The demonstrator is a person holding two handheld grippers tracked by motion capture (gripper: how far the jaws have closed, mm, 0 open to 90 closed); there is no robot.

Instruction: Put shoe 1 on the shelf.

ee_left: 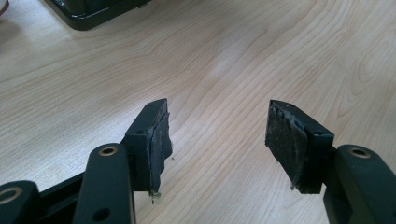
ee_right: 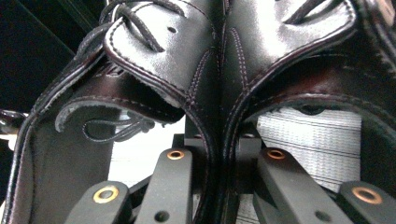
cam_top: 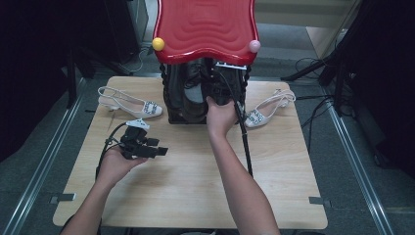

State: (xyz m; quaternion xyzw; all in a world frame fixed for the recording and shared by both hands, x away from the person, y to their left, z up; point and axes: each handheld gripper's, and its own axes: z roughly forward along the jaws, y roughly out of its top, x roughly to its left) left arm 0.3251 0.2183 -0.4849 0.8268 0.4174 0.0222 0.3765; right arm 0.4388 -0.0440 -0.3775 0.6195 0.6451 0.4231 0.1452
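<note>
High view: one wooden table (cam_top: 191, 181), one red-topped rack (cam_top: 205, 29) holding two black leather shoes (ee_right: 219, 60) (inner sides pinched together by the right gripper (ee_right: 223, 154)), two white slingback heels (cam_top: 131, 104); left gripper (ee_left: 217, 137) spread, empty.

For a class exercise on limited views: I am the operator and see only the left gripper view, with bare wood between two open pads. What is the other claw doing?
Observer: The right claw reaches under the red-topped stand. It appears to pinch the adjoining inner walls of two black shoes together.
Operator: Is anything else on the table?
Observer: A white heeled shoe lies left of the stand and a second white heeled shoe lies right of it.
Operator: Is my claw near either?
Observer: The left claw sits just in front of the left one, apart from it, with its jaws open.
</note>
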